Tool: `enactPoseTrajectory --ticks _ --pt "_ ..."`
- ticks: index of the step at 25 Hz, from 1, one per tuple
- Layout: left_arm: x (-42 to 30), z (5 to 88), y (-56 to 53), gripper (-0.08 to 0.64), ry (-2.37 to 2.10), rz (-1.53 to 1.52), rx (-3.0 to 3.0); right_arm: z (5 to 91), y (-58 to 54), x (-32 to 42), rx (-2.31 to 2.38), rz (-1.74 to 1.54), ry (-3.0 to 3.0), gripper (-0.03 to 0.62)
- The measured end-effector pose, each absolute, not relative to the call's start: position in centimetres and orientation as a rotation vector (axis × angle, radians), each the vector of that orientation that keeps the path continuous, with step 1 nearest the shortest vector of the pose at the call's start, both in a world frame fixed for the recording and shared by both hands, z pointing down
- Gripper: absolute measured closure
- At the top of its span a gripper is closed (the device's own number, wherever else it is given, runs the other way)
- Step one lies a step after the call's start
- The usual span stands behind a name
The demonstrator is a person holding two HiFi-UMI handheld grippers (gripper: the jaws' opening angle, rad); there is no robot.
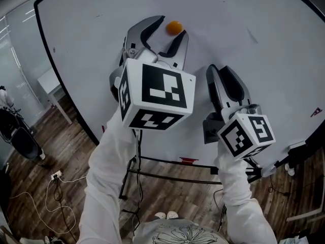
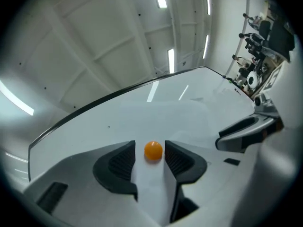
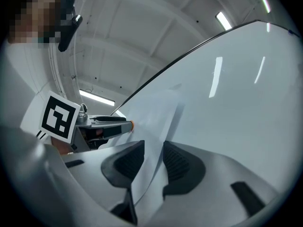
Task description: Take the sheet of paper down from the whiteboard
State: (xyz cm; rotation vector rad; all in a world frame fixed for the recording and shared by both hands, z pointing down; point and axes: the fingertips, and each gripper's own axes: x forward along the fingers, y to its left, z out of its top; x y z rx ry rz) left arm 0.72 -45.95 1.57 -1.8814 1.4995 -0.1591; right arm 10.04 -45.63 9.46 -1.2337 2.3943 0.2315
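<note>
Sheet: thin white sheet of paper (image 3: 156,112) on the glossy whiteboard (image 1: 244,44), pinned by a round orange magnet (image 2: 153,151) | Handling: probably light, limp, tearable (grip an edge) | Left tongs (image 2: 149,148): wide, straddling the magnet | Right tongs (image 3: 154,145): apart, sheet edge between, unpinched

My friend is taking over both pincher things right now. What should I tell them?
Left gripper: open, with one jaw on each side of the orange magnet, not pinching it.
Right gripper: open. The sheet of paper runs between its jaws, and its lower part bulges off the whiteboard.
Done: both grippers are lined up.
Left: the magnet seems to pin the top of the sheet to the board. It probably has to come off first. Then pinch the paper and bring it down.
</note>
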Motion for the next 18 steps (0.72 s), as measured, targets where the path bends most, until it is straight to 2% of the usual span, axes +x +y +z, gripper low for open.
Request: enactPoseTrajectory --ticks 7,9,12,18 --pt "1.4 1.8 -46.8 0.382 1.484 -0.217 -1.865 8.6 -45.9 10.5 -1.243 0.233 2.356 0.509" --pt "1.5 1.9 -46.8 0.384 1.481 -0.219 -1.871 8.4 -46.1 10.7 -1.257 0.234 2.340 0.534" --pt "1.7 1.9 -46.8 0.408 1.479 -0.217 -1.876 8.4 -46.3 11.1 -1.287 0.238 2.319 0.575" --pt "1.5 1.9 -46.7 0.442 1.479 -0.208 -1.886 8.6 -46.3 11.1 -1.314 0.246 2.310 0.589"
